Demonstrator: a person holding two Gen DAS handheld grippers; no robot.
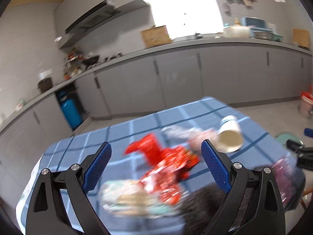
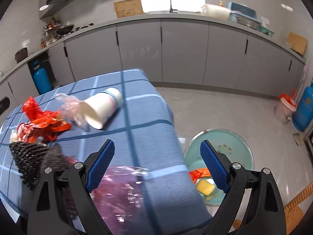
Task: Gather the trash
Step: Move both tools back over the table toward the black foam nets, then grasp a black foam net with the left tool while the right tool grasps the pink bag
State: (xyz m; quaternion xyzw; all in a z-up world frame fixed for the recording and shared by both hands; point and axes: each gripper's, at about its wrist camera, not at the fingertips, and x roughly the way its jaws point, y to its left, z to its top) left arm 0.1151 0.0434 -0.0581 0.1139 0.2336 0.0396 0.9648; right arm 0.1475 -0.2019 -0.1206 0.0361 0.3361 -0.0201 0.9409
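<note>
Trash lies on a table under a blue checked cloth (image 2: 140, 117). A white paper cup (image 2: 101, 105) (image 1: 230, 135) is on its side beside a clear plastic wrap (image 2: 68, 103). Crumpled red wrappers (image 1: 166, 162) (image 2: 41, 119), a black speckled bag (image 2: 33, 158) (image 1: 201, 201), a pink wrapper (image 2: 119, 192) and a pale packet (image 1: 127, 193) lie nearer. My left gripper (image 1: 156, 166) hangs open over the red wrappers, nothing between its pads. My right gripper (image 2: 157, 164) is open above the table's right edge. A teal bin (image 2: 230, 143) on the floor holds orange and yellow scraps.
Grey kitchen cabinets and a worktop (image 2: 176, 17) with a sink tap, boxes and basins run along the back. Blue gas cylinders (image 2: 41, 78) stand at the left and far right. A white and red bucket (image 2: 285, 107) sits on the tiled floor. A woven seat (image 2: 295, 213) shows at lower right.
</note>
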